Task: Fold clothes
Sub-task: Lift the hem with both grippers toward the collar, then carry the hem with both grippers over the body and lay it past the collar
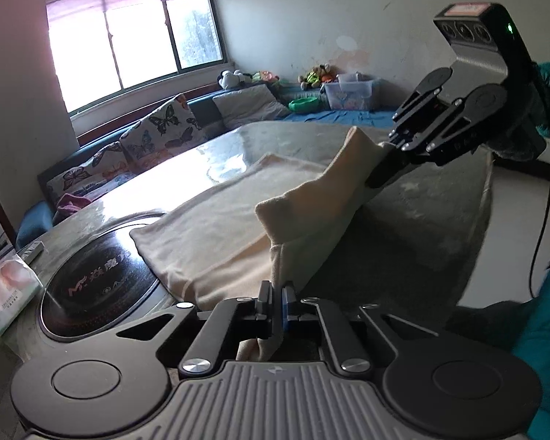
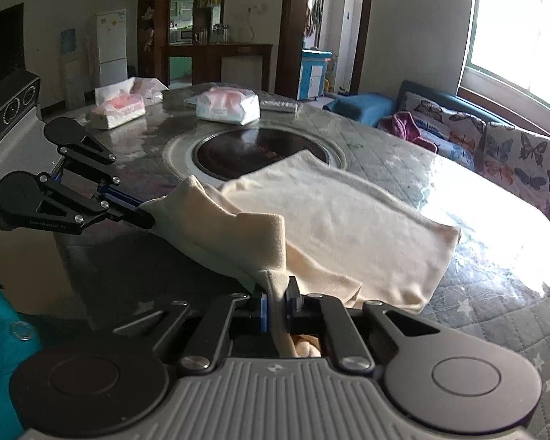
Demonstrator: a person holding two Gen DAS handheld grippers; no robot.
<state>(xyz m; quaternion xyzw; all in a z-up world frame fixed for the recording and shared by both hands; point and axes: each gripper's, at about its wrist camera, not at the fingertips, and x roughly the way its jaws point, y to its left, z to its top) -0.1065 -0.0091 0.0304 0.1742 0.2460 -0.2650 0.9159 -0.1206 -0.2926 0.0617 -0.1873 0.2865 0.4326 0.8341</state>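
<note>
A cream garment (image 1: 220, 220) (image 2: 348, 227) lies partly folded on the table, its near edge lifted off the surface. My left gripper (image 1: 278, 293) is shut on one corner of that edge, cloth pinched between its pads. In the right wrist view the left gripper (image 2: 148, 218) shows at the left, clamped on the cloth. My right gripper (image 2: 277, 300) is shut on the other corner, fabric bunched between its fingers. From the left wrist view the right gripper (image 1: 376, 179) reaches in from the right and grips the raised fold.
A round black hotplate (image 2: 253, 150) (image 1: 95, 286) is set into the table (image 2: 458, 308) beyond the garment. Tissue packs (image 2: 227, 106) (image 1: 7, 289) stand at the far side. A sofa with butterfly cushions (image 2: 495, 146) runs along the window. A teal sleeve (image 1: 546, 315) is close by.
</note>
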